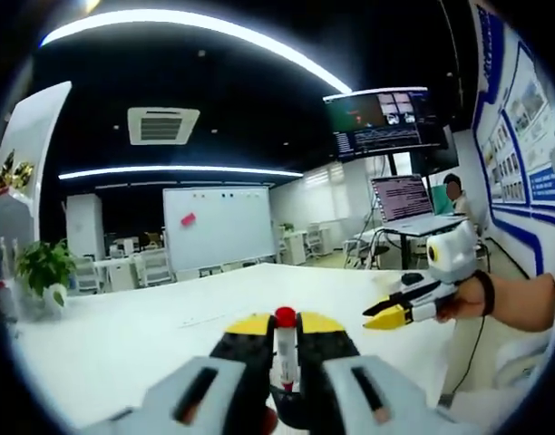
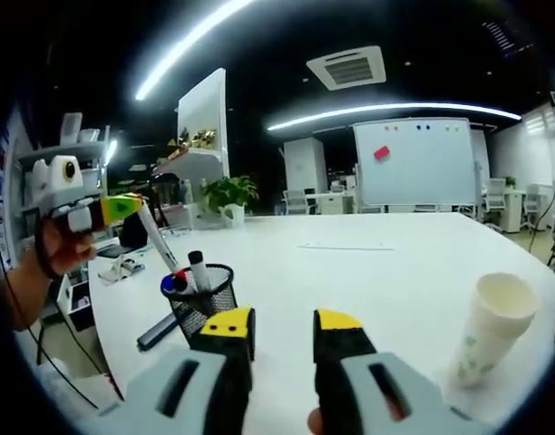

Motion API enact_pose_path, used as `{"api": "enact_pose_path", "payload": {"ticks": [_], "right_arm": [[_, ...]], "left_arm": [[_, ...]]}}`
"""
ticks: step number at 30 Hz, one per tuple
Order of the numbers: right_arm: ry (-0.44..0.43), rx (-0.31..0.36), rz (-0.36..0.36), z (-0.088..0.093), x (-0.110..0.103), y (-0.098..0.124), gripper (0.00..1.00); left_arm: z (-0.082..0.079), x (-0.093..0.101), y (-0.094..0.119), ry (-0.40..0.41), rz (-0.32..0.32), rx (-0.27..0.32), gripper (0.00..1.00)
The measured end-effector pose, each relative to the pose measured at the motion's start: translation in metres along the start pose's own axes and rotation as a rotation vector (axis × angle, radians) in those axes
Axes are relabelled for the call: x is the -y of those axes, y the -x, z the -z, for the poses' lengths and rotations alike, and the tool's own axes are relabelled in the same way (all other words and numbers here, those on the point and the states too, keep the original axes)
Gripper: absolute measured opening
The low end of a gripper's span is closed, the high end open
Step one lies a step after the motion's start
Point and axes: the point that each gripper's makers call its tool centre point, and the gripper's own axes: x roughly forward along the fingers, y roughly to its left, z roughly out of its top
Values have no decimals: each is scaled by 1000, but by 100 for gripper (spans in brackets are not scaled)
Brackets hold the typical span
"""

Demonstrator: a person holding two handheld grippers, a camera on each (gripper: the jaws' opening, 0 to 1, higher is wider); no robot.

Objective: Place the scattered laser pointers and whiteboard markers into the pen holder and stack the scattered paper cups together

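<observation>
Pinching a marker (image 1: 286, 349) between our left gripper (image 1: 285, 337) jaws, we hold it red cap up, long axis along the jaws. Our right gripper (image 2: 283, 328) stands spread just behind the holder (image 2: 199, 302); a cup (image 2: 489, 337) stands upright to its right.

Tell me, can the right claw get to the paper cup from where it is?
Probably yes. The right claw is open and holds nothing, and the paper cup stands upright on the white table, off to its right. Only bare table lies between them. The pen holder sits on the other side.
</observation>
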Motion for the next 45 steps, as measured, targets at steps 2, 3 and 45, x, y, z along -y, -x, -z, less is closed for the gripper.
{"api": "enact_pose_path", "payload": {"ticks": [2, 3, 45], "right_arm": [[-4, 0, -2, 1, 0, 0, 26], [-5, -1, -2, 1, 1, -1, 26], [18, -9, -13, -1, -2, -5, 25]], "left_arm": [[3, 1, -1, 6, 2, -6, 10], [5, 2, -1, 4, 4, -13, 10], [46, 7, -12, 17, 33, -111, 10]]}}
